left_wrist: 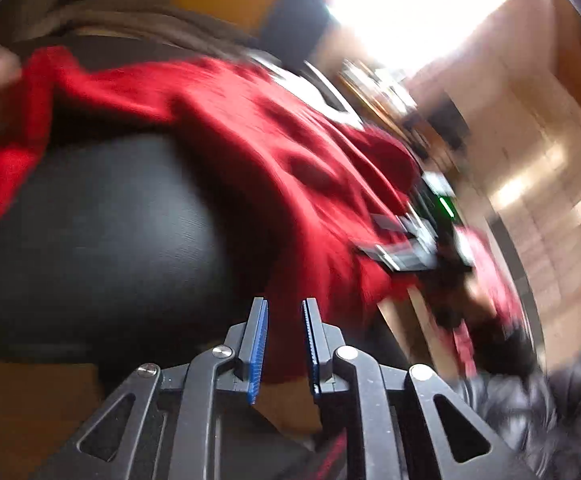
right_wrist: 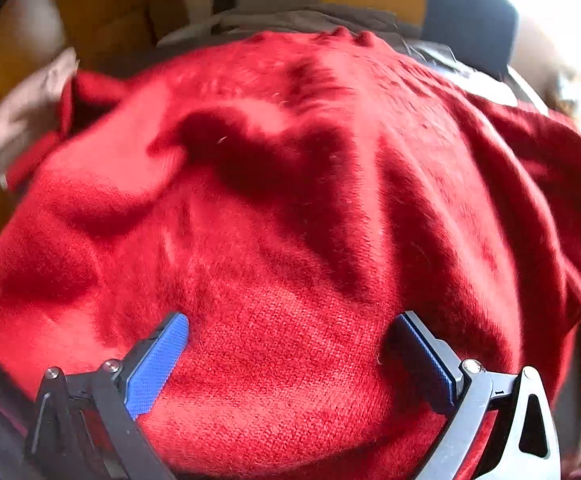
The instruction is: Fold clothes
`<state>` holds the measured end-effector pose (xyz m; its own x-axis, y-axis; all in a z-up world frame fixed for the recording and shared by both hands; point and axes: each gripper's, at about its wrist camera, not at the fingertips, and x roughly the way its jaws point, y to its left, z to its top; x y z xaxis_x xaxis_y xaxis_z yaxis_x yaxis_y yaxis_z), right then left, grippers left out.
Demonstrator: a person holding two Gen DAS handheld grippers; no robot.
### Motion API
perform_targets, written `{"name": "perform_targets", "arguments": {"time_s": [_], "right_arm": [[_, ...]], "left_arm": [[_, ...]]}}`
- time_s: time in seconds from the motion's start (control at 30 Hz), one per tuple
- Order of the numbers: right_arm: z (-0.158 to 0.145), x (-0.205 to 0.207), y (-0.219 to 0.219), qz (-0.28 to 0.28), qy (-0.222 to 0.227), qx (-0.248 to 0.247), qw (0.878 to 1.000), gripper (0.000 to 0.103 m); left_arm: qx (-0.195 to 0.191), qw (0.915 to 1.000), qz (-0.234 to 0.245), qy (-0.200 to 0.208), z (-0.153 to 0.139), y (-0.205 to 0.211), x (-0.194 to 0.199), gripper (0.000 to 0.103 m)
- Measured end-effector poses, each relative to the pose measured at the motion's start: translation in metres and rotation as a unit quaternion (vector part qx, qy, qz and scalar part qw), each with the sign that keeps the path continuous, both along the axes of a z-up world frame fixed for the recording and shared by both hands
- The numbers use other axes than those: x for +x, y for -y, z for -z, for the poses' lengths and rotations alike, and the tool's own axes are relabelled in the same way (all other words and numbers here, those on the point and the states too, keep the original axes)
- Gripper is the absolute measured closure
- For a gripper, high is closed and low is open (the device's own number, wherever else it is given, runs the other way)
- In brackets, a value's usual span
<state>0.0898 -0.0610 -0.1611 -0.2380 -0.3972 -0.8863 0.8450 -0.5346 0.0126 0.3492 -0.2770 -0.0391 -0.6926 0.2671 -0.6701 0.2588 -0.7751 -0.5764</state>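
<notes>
1. And here's the red fuzzy knitted sweater (right_wrist: 290, 208), spread rumpled over a dark rounded tabletop (left_wrist: 102, 216), filling almost all of the right wrist view.
2. The right gripper (right_wrist: 288, 330) hangs right above the knit, its blue-padded jaws flung wide, one pad on either side of a broad patch of wool. Nothing is pinched; the pads look free of the cloth, though how near they are is hard to tell.
3. My read: wide jaws over the middle of the garment suit a fresh bite on a fold line, or a pat to flatten the creases.
4. Over to the left gripper (left_wrist: 284, 312): jaws narrow, only a slim gap between the blue ridged pads. The red cloth sits beyond the tips and nothing shows in the gap itself, so it looks empty.
5. The left view is blurred, but the other handheld tool is visible at the sweater's far right edge, with a green light.
6. A beige-brown garment (right_wrist: 298, 20) lies bunched behind the sweater, likely waiting its turn.
7. Containers? None in sight, no basket or bin, so the folded pile's destination cannot be told.
8. Judgement: the fold is barely begun; the sweater is not yet smoothed.
</notes>
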Motion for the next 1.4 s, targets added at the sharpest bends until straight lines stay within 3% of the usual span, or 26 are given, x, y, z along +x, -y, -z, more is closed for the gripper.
{"name": "perform_targets", "arguments": {"time_s": [0.07,0.17,0.37,0.47,0.53,0.73,0.83,1.07,1.23,1.4], "right_arm": [[-0.003,-0.005,-0.003,0.007,0.016,-0.004,1.0,0.0],[-0.012,-0.013,-0.003,0.012,0.032,-0.012,0.999,0.0],[-0.06,-0.054,0.019,0.014,-0.018,-0.067,0.997,0.0],[-0.073,-0.099,0.044,0.031,-0.034,-0.089,0.995,0.0],[-0.076,-0.129,0.066,0.043,-0.029,-0.097,0.994,0.0],[-0.041,-0.214,0.126,0.094,-0.016,-0.05,0.994,0.0],[-0.017,-0.247,0.151,0.099,-0.031,-0.011,0.995,0.0],[-0.007,-0.279,0.176,0.135,-0.043,-0.048,0.989,0.0],[-0.005,-0.305,0.197,0.165,-0.052,-0.055,0.983,0.0],[-0.004,-0.325,0.215,0.174,-0.07,-0.056,0.981,0.0]], "left_arm": [[-0.004,0.9985,-0.054,-0.002,0.003,0.028,0.0,0.082],[-0.021,0.9952,-0.096,0.004,0.006,0.055,-0.022,0.08],[-0.115,0.9872,-0.11,0.01,-0.002,0.1,-0.103,0.077],[-0.167,0.9809,-0.1,0.011,-0.006,0.125,-0.145,0.076],[-0.196,0.9749,-0.099,0.036,0.006,0.144,-0.173,0.075],[-0.246,0.9567,-0.089,0.128,0.054,0.187,-0.232,0.074],[-0.266,0.9536,-0.082,0.115,0.065,0.2,-0.245,0.069],[-0.292,0.945,-0.095,0.113,0.071,0.258,-0.28,0.064],[-0.329,0.9311,-0.106,0.115,0.074,0.294,-0.316,0.06],[-0.347,0.9233,-0.116,0.117,0.076,0.321,-0.348,0.056]]}}
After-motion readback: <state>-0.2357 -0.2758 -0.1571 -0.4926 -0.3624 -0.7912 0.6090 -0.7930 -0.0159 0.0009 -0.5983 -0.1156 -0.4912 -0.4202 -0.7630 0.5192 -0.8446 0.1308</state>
